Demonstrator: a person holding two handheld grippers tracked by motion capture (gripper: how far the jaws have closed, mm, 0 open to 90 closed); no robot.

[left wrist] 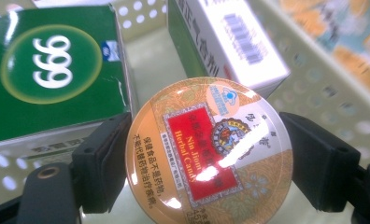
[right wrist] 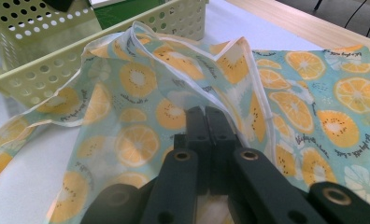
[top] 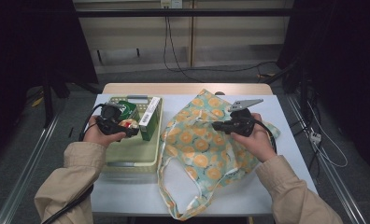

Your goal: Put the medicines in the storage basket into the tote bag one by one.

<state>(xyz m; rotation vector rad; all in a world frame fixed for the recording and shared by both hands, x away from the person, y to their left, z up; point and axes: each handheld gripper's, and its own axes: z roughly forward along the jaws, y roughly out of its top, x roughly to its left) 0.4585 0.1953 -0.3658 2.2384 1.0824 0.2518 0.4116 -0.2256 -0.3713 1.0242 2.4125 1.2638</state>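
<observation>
**Candy tin in my left gripper, bag edge pinched in my right**

My left gripper (left wrist: 206,154) is clamped on the round candy tin (left wrist: 210,151), one black jaw on each side of its rim. The tin is a flat disc, so it has no real long axis; its printed lid faces up toward my gripper camera, and the red label runs slantwise across it. In the high view the tin (top: 128,124) sits over the yellow-green perforated basket (top: 127,156), near its far end, and I cannot tell whether its underside touches the basket floor.

My left hand (top: 99,133) comes in from the lower left, forearm in a beige sleeve, with the gripper pointing across the basket toward the right. My right hand (top: 258,140) comes in from the lower right, and its gripper (top: 216,125) points left, lying low over the bag.

My right gripper (right wrist: 205,116) has its jaws pressed together, and the white-piped edge of the orange-print fabric bag (right wrist: 290,107) is caught between them. That edge is lifted into a ridge in front of the jaws. The rest of the bag (top: 197,154) lies spread on the white counter (top: 286,140), just beside the basket, its handles trailing toward me.

Inside the basket, a green box (left wrist: 52,70) marked 999 lies behind the tin, and a green-and-white box (left wrist: 230,42) with a barcode stands against the wall nearest the bag.
</observation>
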